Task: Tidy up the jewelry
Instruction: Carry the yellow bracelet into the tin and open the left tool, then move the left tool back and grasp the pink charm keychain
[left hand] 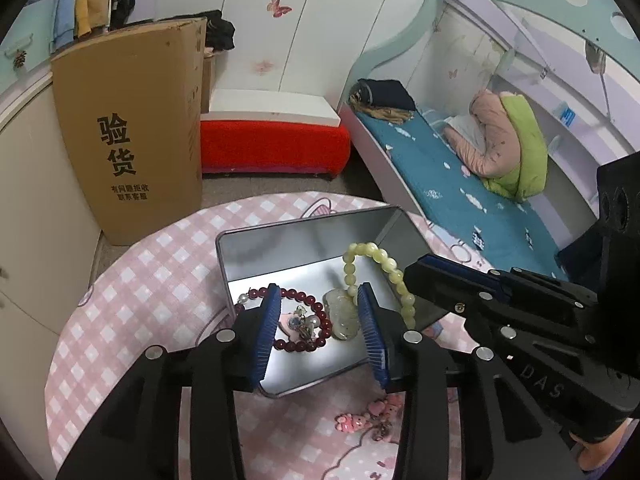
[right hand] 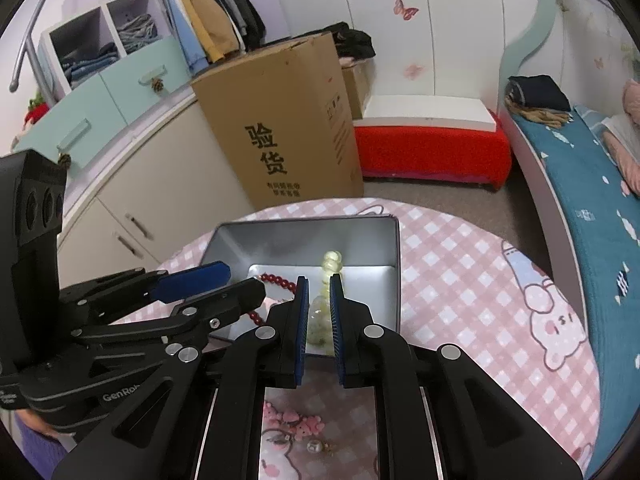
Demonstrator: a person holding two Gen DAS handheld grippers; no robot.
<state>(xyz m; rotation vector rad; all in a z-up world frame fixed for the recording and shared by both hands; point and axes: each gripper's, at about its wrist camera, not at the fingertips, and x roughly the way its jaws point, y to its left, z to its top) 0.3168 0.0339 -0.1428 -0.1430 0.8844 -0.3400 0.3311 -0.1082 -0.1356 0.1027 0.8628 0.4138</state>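
Observation:
A silver tin box (left hand: 280, 244) stands on the pink checked table. In it lie a dark red bead bracelet (left hand: 316, 312) with a small pearl charm, and a pale jade pendant (left hand: 340, 316). A pale yellow-green bead bracelet (left hand: 384, 264) hangs upright over the box, held at its right side by my right gripper (left hand: 416, 276). In the right wrist view my right gripper (right hand: 319, 280) is shut on the yellow-green bracelet (right hand: 332, 264). My left gripper (left hand: 318, 292) is open, empty, over the box's front part, and shows in the right wrist view (right hand: 236, 276).
A pink bear charm (left hand: 368, 416) lies on the table in front of the box; it shows in the right wrist view (right hand: 296, 420) with a pearl earring (right hand: 316, 446). A tall cardboard box (left hand: 132, 128), a red bench and a bed stand beyond the table.

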